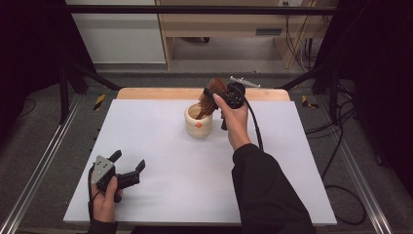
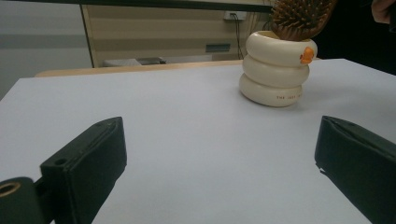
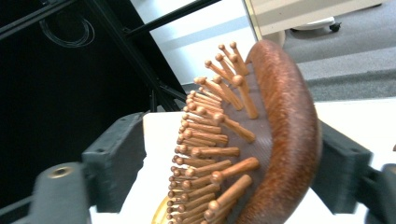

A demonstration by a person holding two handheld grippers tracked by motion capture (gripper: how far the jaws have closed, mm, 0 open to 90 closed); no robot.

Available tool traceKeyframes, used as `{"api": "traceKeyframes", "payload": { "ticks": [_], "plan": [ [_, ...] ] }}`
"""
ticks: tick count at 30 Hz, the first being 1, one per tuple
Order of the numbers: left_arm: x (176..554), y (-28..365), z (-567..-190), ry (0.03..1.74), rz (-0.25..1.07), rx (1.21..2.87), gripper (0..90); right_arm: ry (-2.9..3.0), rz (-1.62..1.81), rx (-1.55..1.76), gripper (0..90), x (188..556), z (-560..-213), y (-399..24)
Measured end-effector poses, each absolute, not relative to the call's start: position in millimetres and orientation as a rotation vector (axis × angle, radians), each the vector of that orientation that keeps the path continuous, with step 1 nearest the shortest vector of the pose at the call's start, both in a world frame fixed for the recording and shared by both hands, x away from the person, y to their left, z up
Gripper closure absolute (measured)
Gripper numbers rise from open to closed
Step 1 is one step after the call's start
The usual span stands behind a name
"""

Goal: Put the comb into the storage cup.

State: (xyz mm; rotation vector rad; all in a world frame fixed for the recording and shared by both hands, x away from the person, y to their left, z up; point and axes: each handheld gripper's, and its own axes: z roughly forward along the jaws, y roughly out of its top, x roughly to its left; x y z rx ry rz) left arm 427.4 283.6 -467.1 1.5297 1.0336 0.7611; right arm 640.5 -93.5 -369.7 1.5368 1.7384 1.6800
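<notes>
At the near left corner of the white table (image 1: 160, 195), the left gripper (image 1: 130, 169) rests low with its jaws spread wide and nothing between them, well apart from the work. Farther in, toward the far edge and a little right of the middle, the cream ringed cup (image 1: 198, 122) stands upright with the wooden hairbrush (image 1: 210, 97) in its mouth, the long axis steep and leaning right, the bristle head uppermost. The right gripper (image 1: 214, 96) is the nearer one: its jaws stand on both sides of the head, and I judge them released, since the bristle-side pad (image 3: 116, 158) stays clear of the bristles.
</notes>
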Motion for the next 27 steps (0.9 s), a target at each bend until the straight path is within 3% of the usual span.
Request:
{"api": "traceKeyframes", "payload": {
  "ticks": [8, 27],
  "plan": [
    [427.4, 284.0, -467.1, 1.037, 0.763, 1.528, 2.4, 1.711, 1.64, 1.53, 9.1, 636.6, -363.5, -97.1],
    [427.0, 283.6, -466.9, 1.036, 0.769, 1.528, 2.4, 1.732, 1.599, 1.46, 5.4, 626.1, -352.6, -95.9]
  ]
}}
